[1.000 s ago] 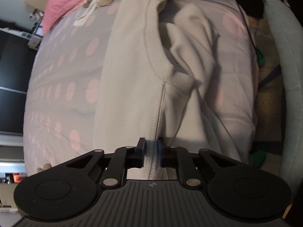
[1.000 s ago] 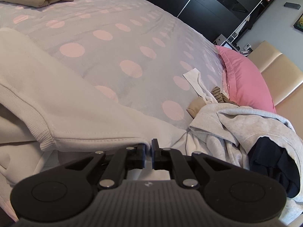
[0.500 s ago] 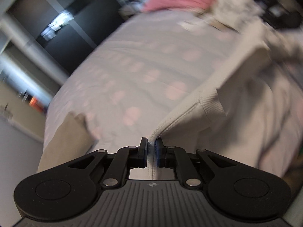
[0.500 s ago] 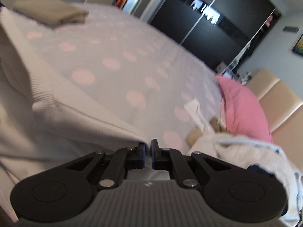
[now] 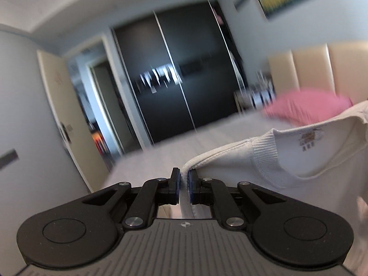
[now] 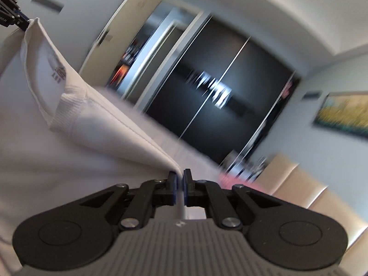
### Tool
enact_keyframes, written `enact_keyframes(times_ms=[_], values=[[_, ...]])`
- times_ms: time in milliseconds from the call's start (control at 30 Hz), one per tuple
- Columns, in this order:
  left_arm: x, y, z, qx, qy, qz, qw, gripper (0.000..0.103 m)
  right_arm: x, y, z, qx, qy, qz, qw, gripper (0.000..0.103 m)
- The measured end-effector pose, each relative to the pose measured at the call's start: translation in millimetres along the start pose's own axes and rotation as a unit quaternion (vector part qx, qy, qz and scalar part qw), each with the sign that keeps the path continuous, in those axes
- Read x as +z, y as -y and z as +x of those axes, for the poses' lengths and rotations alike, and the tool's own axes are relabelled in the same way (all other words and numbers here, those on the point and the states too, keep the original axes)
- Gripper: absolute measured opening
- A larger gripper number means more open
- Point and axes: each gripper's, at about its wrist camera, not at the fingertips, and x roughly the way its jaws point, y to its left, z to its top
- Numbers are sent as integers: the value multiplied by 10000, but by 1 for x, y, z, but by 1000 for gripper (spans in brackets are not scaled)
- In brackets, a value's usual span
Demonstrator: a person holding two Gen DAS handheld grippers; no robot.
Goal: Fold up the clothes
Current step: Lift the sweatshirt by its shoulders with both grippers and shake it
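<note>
A white sweatshirt (image 5: 287, 156) with a ribbed collar and a small printed neck label hangs in the air, stretched between both grippers. My left gripper (image 5: 183, 179) is shut on one shoulder edge of it. My right gripper (image 6: 180, 181) is shut on the other shoulder edge of the sweatshirt (image 6: 69, 138). In the right wrist view the left gripper (image 6: 13, 18) shows at the top left, holding the far corner. The lower part of the sweatshirt is out of view.
The bed (image 5: 207, 138) with a pale cover lies below, a pink pillow (image 5: 306, 105) and a beige headboard (image 5: 322, 69) at its right. A black sliding wardrobe (image 5: 174, 73) and an open doorway (image 5: 101, 105) stand behind. A painting (image 6: 342, 112) hangs on the wall.
Both grippers have lifted the sweatshirt off the bed and tilted upward, so the views now face the wardrobe and wall. The sweatshirt is now spread taut between them.
</note>
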Motion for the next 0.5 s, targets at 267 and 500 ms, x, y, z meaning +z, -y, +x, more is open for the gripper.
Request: enact_keyframes(times_ms=[267,500], values=[[92,-18,-71,-113,1396,-250,9898,6,99,72,-71,-1405,1309,348,9808,6],[116,-20,-97,308,1931,-345,9801,6,127,84,-102,-1458,1606,616,9742,6]])
